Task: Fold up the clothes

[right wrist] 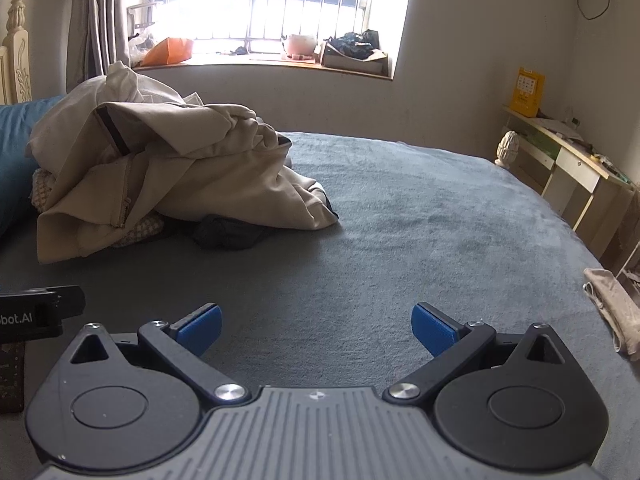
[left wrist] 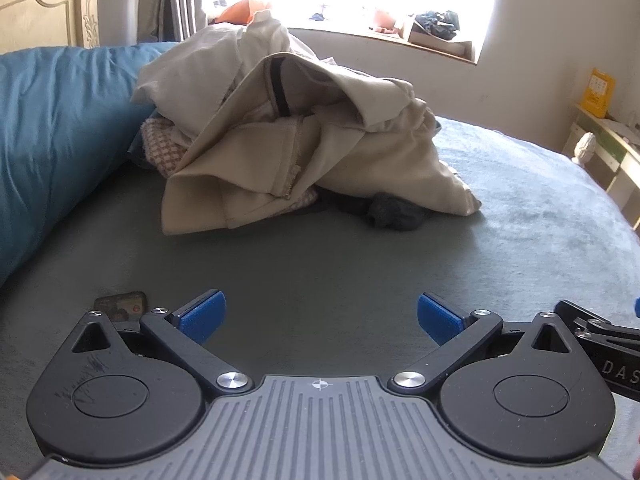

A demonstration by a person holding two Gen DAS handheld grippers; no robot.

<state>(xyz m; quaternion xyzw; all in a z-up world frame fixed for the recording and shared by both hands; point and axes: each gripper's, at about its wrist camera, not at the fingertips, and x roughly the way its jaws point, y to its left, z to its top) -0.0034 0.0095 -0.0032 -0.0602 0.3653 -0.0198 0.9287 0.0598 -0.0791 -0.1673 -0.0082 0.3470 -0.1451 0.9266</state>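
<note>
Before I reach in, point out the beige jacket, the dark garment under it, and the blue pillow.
Beige jacket [left wrist: 256, 168]: left wrist view, on its front panel beside the zip.
Dark garment [right wrist: 228, 234]: right wrist view, on the bunched part poking out below the jacket.
Blue pillow [left wrist: 60, 128]: left wrist view, on its broad side.

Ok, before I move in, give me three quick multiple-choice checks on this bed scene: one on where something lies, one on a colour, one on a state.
1. Where does the dark garment lie?
A. On the windowsill
B. Partly under the near edge of the beige clothes pile
C. On the desk

2. What colour is the pillow left of the pile?
A. Blue
B. Red
C. White

3. How do both claws stand?
A. Shut on cloth
B. Shut, empty
C. Open, empty

Answers: 1 B, it pokes out from beneath the pile on the bedspread. 2 A, plainly blue in the left wrist view. 3 C, the left claw and right claw show wide-apart pads with only bedspread between.
</note>
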